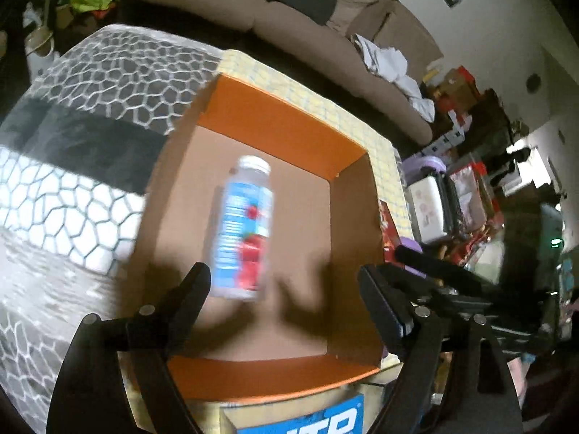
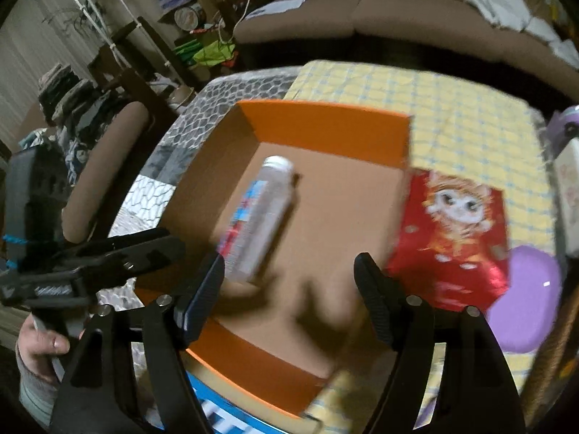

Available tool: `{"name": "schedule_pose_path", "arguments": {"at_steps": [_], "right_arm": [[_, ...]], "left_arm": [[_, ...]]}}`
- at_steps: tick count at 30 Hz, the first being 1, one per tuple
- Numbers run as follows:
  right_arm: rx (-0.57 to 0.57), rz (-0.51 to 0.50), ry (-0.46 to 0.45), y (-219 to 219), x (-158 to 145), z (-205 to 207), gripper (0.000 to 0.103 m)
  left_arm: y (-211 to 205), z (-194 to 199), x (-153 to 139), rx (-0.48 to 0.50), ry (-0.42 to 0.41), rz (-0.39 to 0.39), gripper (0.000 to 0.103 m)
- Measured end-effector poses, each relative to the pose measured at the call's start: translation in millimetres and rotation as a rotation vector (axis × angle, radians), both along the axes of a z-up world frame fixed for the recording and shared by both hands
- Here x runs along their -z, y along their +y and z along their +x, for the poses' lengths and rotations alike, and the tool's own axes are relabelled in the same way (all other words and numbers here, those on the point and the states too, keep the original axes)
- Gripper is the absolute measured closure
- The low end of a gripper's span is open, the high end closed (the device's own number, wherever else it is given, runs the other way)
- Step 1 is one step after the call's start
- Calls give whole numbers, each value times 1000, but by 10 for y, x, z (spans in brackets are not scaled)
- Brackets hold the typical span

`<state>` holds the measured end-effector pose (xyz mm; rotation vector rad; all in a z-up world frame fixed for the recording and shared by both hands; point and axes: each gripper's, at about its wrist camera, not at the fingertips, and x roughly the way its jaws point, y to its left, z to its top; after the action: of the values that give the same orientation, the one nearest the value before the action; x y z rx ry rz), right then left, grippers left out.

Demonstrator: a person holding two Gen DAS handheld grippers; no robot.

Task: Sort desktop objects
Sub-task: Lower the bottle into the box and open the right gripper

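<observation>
While both tongs [image 1: 284, 282] [image 2: 289, 275] gape empty, bottle [image 1: 244, 228] lies mid-box [image 1: 289, 130]; walls clear.

Bottle [image 2: 262, 217] lying in orange box [image 2: 325, 126]; right tool [image 2: 289, 278] open above; red packet [image 2: 456, 238] beside box.

Matt cardboard box [image 1: 275, 133]; clear plastic bottle [image 1: 244, 228], glossy label; shiny red foil packet [image 2: 456, 238]; checked cloth [image 2: 470, 115].

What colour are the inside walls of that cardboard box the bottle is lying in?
Orange walls over a plain brown floor; the left wrist view shows it best.
</observation>
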<state>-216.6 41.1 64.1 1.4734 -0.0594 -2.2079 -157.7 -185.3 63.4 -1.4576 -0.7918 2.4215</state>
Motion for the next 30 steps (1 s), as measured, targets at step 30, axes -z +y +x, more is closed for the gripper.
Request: {"name": "schedule_pose_path", "arguments": {"at_steps": [30], "right_arm": [[-480, 767, -28, -1317, 1061, -299, 42]], "left_arm": [[-399, 330, 132, -28, 139, 81, 8]]}}
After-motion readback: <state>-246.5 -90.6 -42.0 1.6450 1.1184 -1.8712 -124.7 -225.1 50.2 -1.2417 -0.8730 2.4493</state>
